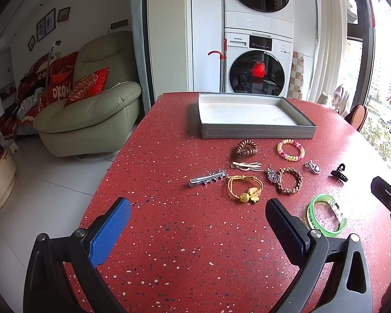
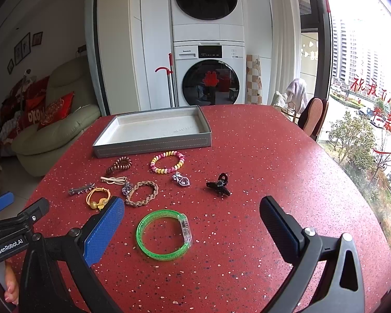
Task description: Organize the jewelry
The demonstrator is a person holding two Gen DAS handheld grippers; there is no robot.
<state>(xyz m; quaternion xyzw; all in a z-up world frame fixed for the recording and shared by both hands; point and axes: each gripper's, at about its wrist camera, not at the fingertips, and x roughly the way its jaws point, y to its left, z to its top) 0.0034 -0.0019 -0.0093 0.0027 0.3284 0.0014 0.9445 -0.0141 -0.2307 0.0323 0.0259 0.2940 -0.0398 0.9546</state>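
Both grippers hang over a red speckled table (image 1: 185,247), jaws spread wide and holding nothing. Ahead of the left gripper (image 1: 198,221), going left to right, lie a silver hair clip (image 1: 208,178), a gold cord bracelet (image 1: 243,189) just beyond its right finger, a brown braided bracelet (image 1: 289,180) and a black claw clip (image 1: 339,174); the green bangle (image 1: 325,215) sits just right of that finger. Further ahead stands a shallow grey tray (image 1: 256,131), empty inside. The right gripper (image 2: 191,228) has the green bangle (image 2: 164,234) lying between its fingers, touching neither. Beyond it are the pink and yellow coil band (image 2: 167,162) and the black claw clip (image 2: 219,184).
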